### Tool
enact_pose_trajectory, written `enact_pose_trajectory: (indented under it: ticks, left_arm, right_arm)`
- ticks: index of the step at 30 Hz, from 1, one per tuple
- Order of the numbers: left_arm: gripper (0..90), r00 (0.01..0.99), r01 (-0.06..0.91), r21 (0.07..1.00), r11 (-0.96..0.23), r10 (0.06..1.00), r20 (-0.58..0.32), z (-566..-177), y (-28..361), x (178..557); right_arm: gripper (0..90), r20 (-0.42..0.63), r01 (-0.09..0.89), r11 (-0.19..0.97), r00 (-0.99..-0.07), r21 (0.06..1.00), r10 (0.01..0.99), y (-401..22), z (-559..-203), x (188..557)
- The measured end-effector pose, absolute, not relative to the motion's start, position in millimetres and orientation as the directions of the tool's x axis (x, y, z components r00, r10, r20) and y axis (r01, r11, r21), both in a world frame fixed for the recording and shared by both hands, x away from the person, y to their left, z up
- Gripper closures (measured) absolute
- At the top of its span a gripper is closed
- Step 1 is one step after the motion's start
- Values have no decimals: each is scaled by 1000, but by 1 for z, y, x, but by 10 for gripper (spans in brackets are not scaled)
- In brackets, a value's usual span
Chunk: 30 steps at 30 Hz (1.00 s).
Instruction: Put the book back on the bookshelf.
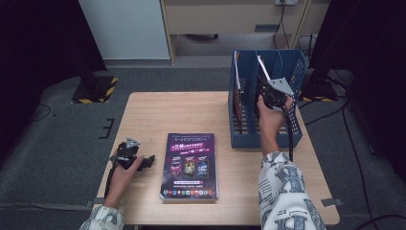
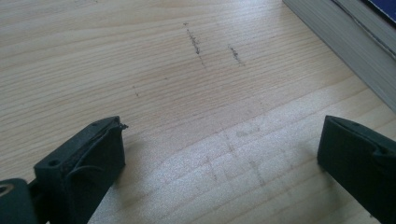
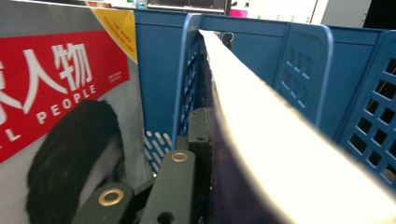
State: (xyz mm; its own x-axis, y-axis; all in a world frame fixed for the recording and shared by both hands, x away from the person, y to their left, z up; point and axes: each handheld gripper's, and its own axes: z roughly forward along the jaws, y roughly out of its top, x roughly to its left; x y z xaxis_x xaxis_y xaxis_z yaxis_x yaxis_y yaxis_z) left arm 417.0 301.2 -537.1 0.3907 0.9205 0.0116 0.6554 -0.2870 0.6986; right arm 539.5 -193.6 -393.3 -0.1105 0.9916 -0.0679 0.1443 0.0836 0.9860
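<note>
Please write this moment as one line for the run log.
right gripper: shut on book in blue file rack | left gripper: open, on table | purple book: flat

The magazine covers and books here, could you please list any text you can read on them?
"人物" and "PEOPLE": white on red, on the magazine in the blue rack.
Yellow corner flash on that magazine: too small to read.
Purple book on the table: cover text blurred.
</note>
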Motion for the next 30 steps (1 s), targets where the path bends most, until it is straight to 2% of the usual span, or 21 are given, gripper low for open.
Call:
enact_pose_trajectory:
  ticks: [10,25,30]
  left_arm:
    - [0,389,655,700,-284,921,10,-537,301,417]
    - [0,389,656,698,-286,921,11,-537,301,417]
    - [0,389,656,699,-285,921,12,-537,301,417]
  right_arm:
    - [761,-65,149,85,-137,985,989,-185,-396,537]
    - [477,-9,169,36,-161,985,987,-191,-392,533]
    - [409,-3,176,35,-183,984,983,-190,-388,529]
